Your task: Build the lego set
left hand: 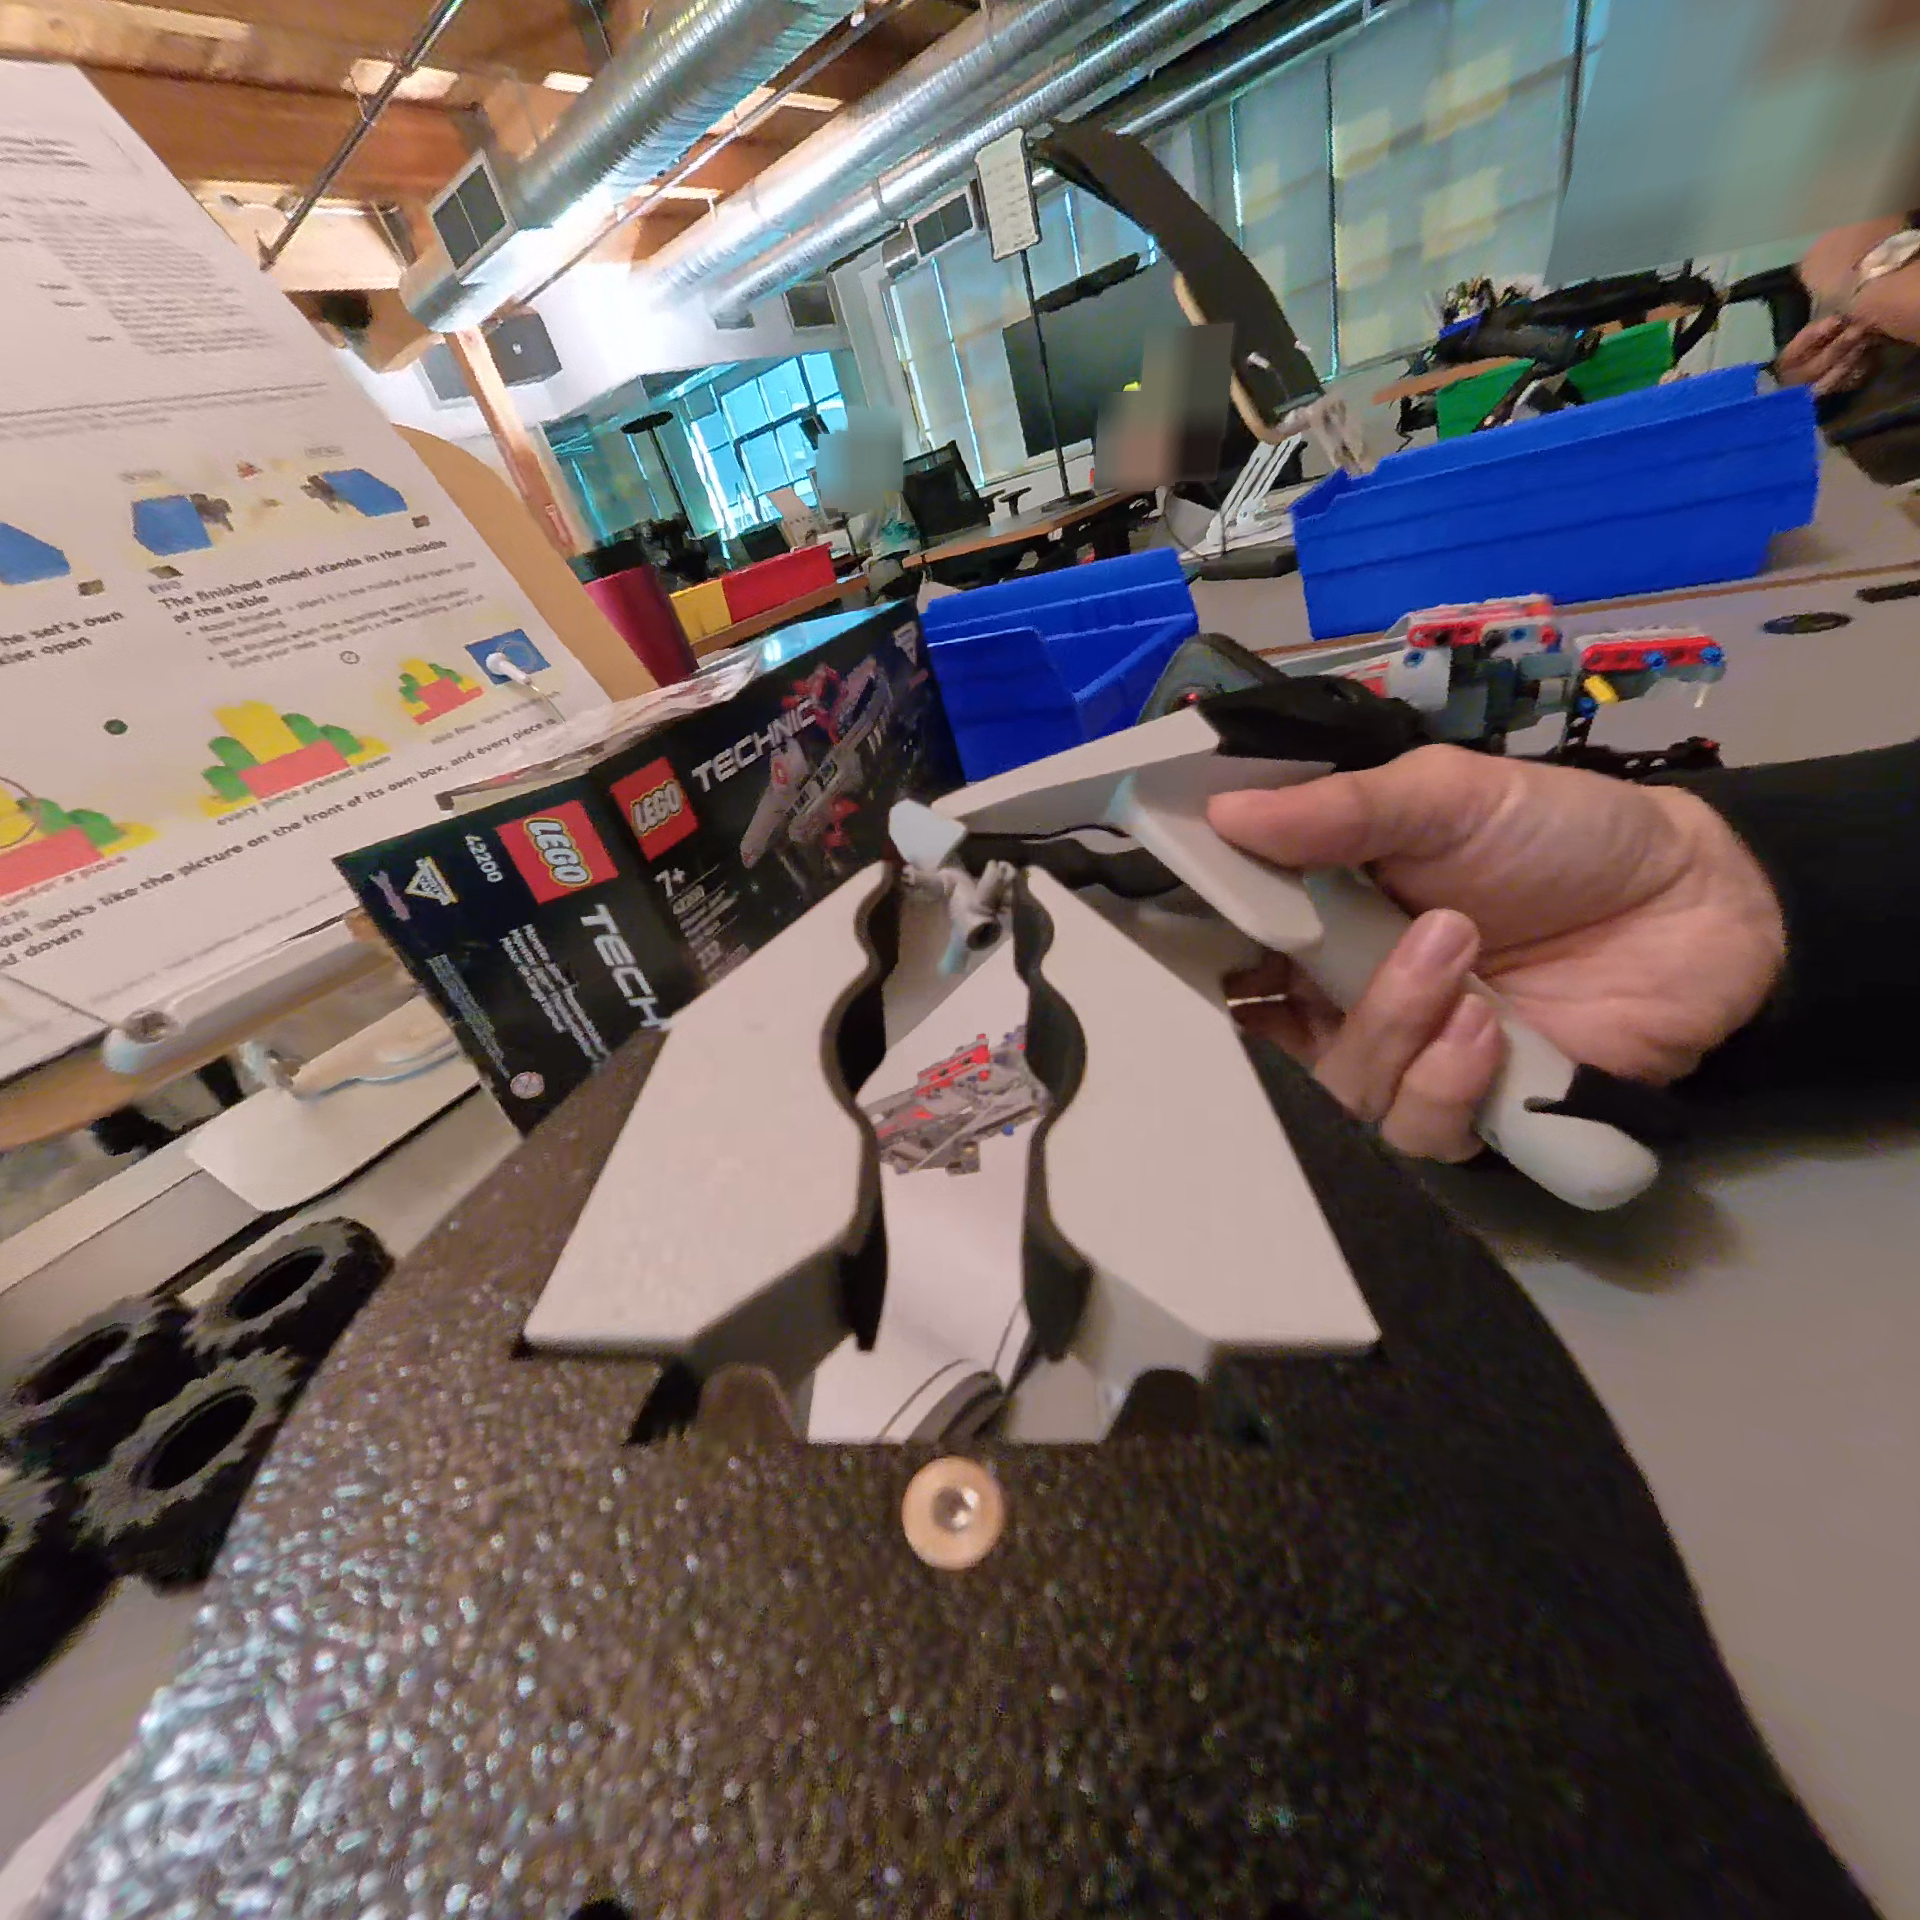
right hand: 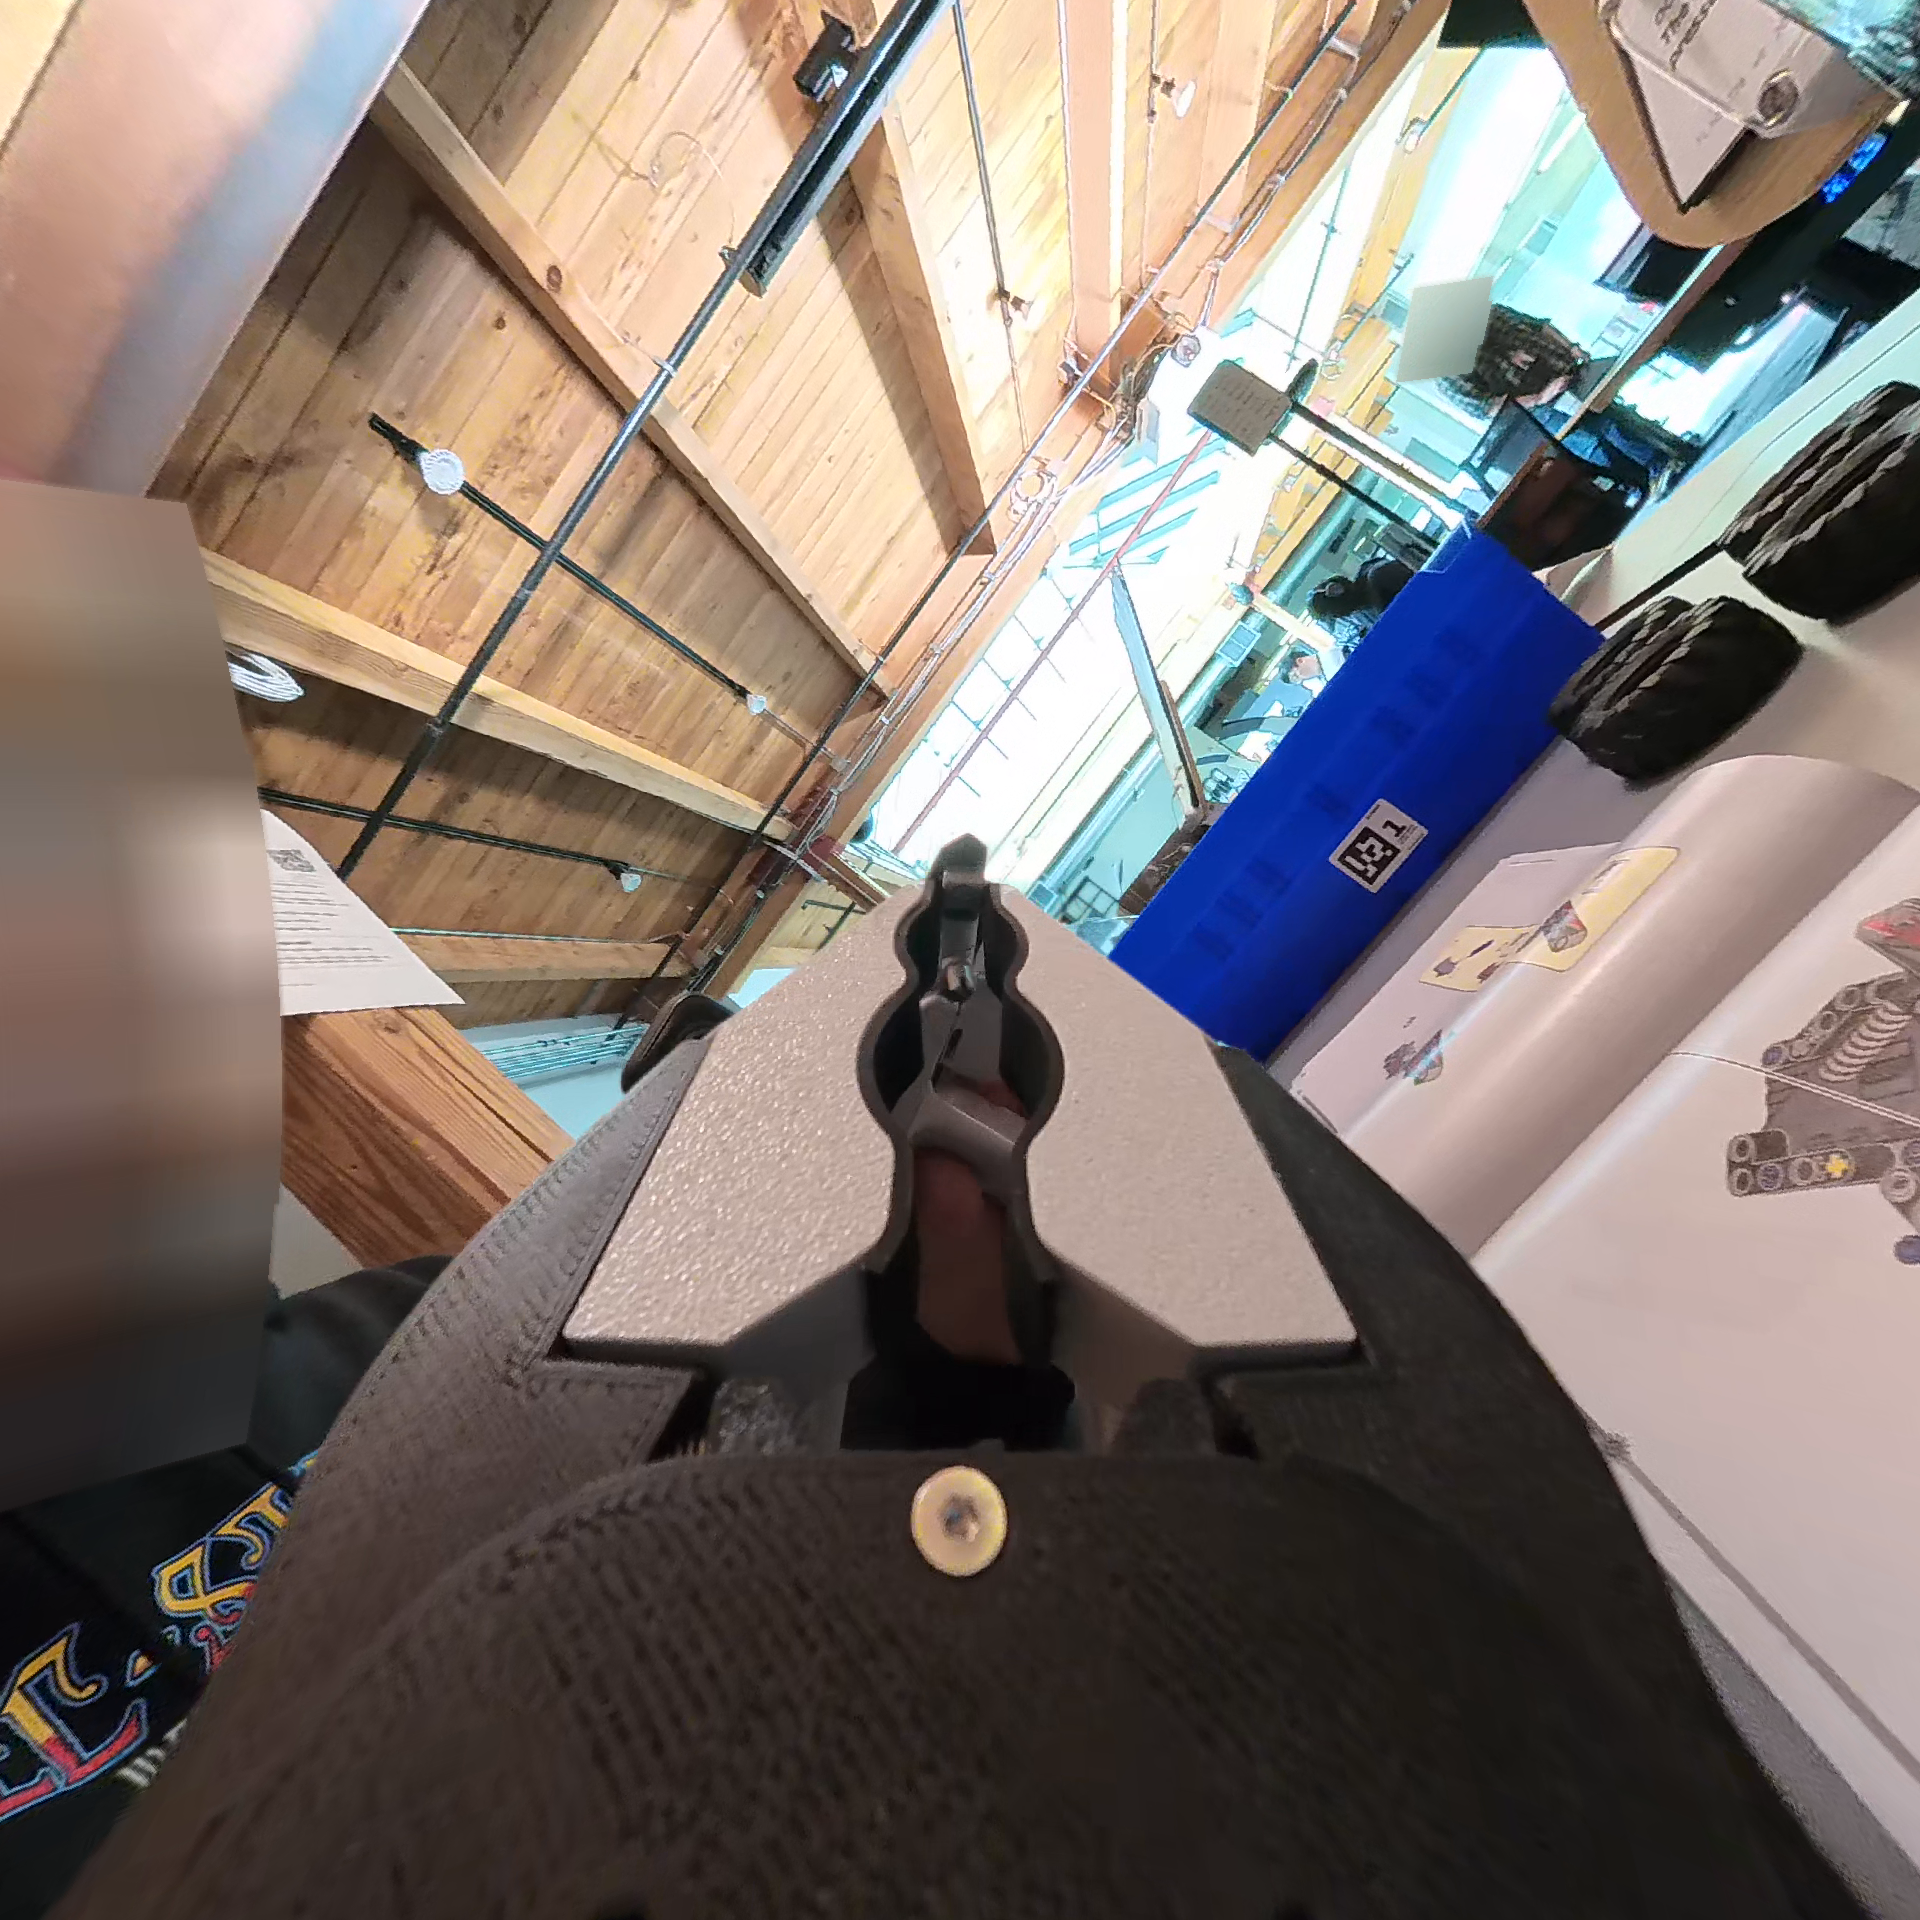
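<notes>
Pinching a small grey piece [left hand: 971, 904] at its tips, the left gripper [left hand: 956, 914] meets the right gripper [right hand: 961, 883], closed on a dark grey piece [right hand: 961, 997]. Misaligned pressing could pop either loose. The half-built model [left hand: 1496, 675] sits on the surface [left hand: 1714, 1351] behind.

A grey table [left hand: 1714, 1351] carries the set's black box [left hand: 665, 883], lying on its side near a propped instruction sheet. Beyond it stand blue bins [left hand: 1558, 499], with a partly built red-and-grey model [left hand: 1507, 665] in front of them. Black tyres [right hand: 1683, 686] rest on the table beside an open instruction booklet [right hand: 1662, 1039].
</notes>
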### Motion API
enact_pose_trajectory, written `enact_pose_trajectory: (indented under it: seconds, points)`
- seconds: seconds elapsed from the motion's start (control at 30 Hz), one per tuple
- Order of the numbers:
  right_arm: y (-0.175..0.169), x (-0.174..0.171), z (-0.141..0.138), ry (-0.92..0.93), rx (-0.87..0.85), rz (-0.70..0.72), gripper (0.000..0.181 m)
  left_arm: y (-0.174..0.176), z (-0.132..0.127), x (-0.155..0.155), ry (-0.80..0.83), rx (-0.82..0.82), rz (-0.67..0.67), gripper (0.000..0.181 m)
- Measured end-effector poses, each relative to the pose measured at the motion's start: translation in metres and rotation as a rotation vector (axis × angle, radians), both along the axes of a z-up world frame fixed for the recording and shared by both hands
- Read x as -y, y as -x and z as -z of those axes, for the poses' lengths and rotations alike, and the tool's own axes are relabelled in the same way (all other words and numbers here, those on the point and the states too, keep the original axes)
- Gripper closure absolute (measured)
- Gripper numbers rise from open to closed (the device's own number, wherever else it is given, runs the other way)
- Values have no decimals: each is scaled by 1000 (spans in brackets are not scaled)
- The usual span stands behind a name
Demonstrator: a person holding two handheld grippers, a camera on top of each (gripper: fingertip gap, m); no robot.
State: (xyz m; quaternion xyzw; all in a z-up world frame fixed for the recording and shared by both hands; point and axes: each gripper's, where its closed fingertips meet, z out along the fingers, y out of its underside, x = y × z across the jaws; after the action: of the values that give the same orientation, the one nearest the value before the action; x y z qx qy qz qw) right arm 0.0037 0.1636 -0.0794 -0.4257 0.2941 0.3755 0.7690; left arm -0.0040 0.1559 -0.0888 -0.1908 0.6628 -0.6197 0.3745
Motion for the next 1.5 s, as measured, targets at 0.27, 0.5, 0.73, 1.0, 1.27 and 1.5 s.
enact_pose_trajectory:
  seconds: [0.27,0.5,0.73,1.0,1.27,1.5]
  points:
    - [-3,1,1,15,12,25,175,-3,-2,-3,20,6,-32,178]
    - [-2,0,3,2,-17,4,175,-2,-3,-2,-183,187,-97,176]
    - [5,1,-6,-63,-6,-44,175,2,-6,-2,-439,430,-218,164]
    - [4,-1,-1,-29,-16,-36,181,-4,-7,-9,-752,673,-341,177]
    - [-6,8,5,4,-38,-15,157,-1,-9,-8,-941,860,-355,177]
    - [4,3,5,46,38,-45,175,-1,3,-2,-958,825,-300,175]
